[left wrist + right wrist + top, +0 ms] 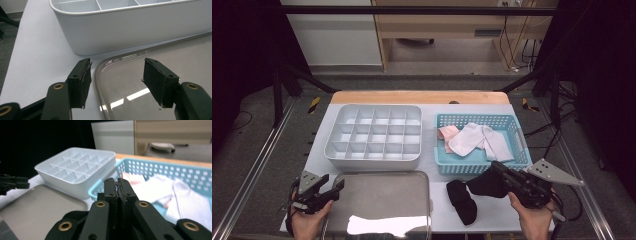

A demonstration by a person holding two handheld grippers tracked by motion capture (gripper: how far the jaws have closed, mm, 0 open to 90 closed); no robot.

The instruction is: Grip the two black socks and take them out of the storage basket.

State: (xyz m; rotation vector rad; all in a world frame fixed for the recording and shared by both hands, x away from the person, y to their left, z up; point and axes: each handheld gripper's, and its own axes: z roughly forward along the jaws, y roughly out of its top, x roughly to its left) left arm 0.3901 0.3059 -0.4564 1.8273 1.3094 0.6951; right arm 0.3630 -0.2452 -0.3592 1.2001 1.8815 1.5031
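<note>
My right gripper [495,166] [117,181] hovers just in front of the blue basket [462,169] [155,166], its jaws pressed together. A black sock [483,185] [75,216] bunches under and beside those jaws and looks pinched in them. A second black sock [463,201] lies flat on the table to its left. At the near left, my left gripper [333,181] [116,75] is open with nothing between its pads. It straddles the far left corner of the metal tray [382,173] [96,75].
A white divided organizer [372,160] [125,32] stands behind the tray, with nothing in its cells. The basket holds white socks [472,137] and a pink one [447,132]. The table's near edge runs just past both hands.
</note>
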